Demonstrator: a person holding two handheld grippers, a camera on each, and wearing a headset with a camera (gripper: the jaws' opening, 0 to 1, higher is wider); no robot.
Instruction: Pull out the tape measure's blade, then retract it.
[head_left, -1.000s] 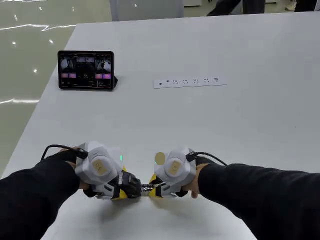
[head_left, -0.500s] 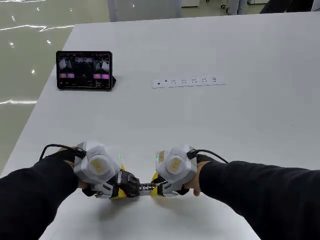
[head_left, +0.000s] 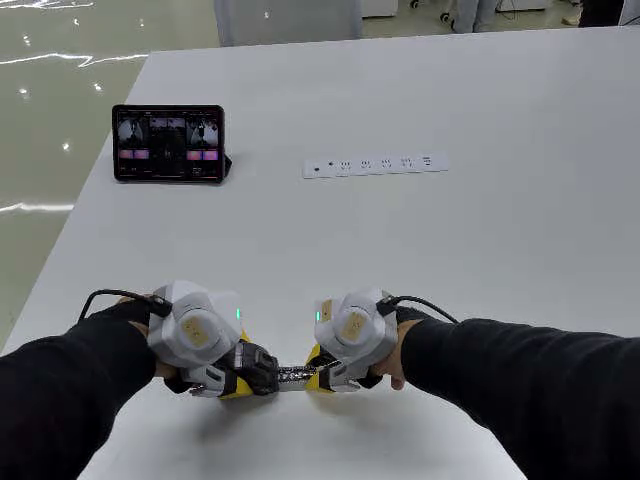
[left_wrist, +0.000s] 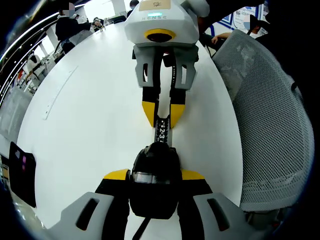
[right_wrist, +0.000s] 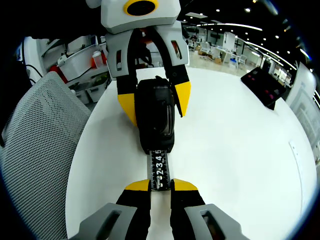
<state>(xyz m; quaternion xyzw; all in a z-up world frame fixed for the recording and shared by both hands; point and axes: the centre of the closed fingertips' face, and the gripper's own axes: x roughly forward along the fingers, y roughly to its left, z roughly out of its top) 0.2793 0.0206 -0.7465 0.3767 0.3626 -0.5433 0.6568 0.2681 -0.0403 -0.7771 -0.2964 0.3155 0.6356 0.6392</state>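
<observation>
Head view: left gripper (head_left: 250, 374) and right gripper (head_left: 318, 378) nearly tip to tip, low over table (head_left: 400, 250)
Left gripper view: left jaws clamped on case (left_wrist: 155, 170)
Right gripper view: right jaws pinch blade (right_wrist: 159, 169) tip; few digits out, so pull barely started, retraction left

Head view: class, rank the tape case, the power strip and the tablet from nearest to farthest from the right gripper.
1. Tape case: just left of the right gripper, at the other end of the short blade it pinches.
2. Power strip: farther back, slightly right.
3. Tablet: far back on the left.
</observation>
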